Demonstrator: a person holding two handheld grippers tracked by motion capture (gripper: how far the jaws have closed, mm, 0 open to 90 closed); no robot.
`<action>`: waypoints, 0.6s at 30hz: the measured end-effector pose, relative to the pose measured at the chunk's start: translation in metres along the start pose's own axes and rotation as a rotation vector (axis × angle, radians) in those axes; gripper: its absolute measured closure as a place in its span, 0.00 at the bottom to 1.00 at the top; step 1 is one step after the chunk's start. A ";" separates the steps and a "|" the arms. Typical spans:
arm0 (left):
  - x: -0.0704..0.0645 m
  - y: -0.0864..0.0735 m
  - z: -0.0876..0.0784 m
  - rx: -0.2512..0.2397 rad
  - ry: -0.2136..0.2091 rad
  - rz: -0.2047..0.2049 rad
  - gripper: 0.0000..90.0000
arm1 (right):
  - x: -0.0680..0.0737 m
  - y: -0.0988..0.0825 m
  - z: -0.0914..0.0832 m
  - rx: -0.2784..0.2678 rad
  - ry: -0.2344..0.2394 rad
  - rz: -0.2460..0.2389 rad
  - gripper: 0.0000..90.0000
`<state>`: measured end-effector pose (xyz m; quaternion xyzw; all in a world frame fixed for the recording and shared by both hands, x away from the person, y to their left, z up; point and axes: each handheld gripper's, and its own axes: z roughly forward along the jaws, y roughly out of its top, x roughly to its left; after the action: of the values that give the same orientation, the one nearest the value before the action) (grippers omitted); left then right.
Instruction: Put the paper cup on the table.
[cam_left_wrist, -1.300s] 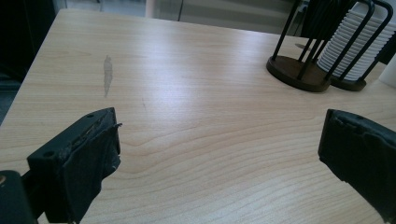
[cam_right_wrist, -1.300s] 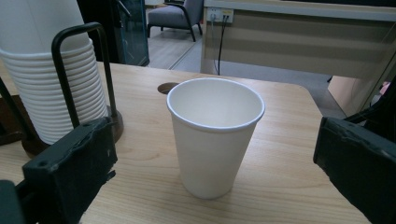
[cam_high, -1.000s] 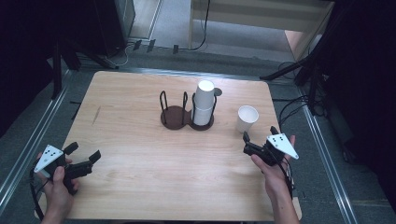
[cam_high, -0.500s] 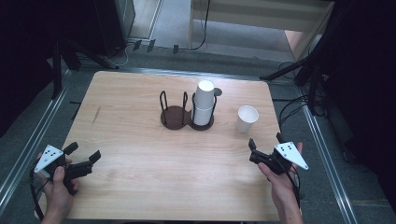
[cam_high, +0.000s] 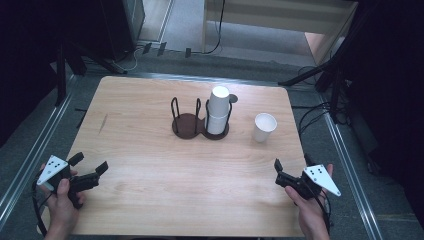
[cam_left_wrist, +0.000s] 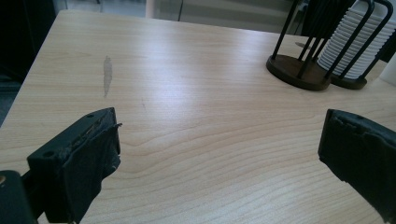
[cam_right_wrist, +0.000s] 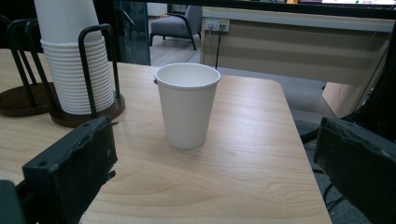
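Both claws, left (cam_high: 90, 167) and right (cam_high: 292, 169), gape empty; paper cup (cam_right_wrist: 187, 105) bears no writing.

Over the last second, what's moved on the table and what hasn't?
The right gripper has drawn back from the single paper cup toward the person's edge of the table, jaws open, holding nothing. The left gripper, the cup, the cup stack and its holder stayed put.
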<state>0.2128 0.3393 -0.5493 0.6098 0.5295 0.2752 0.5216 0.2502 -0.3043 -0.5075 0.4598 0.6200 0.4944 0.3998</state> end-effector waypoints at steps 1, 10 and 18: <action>0.000 0.000 0.000 0.000 0.000 0.000 0.00 | -0.001 -0.002 -0.003 -0.003 0.001 0.000 0.00; 0.000 0.000 0.000 -0.002 -0.002 0.004 0.00 | -0.014 -0.012 -0.017 0.007 -0.019 -0.007 0.00; 0.000 0.000 0.000 -0.005 -0.003 0.003 0.00 | -0.023 -0.022 -0.027 0.004 -0.029 0.009 0.00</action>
<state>0.2124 0.3389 -0.5494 0.6094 0.5273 0.2765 0.5236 0.2267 -0.3350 -0.5233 0.4704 0.6129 0.4883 0.4057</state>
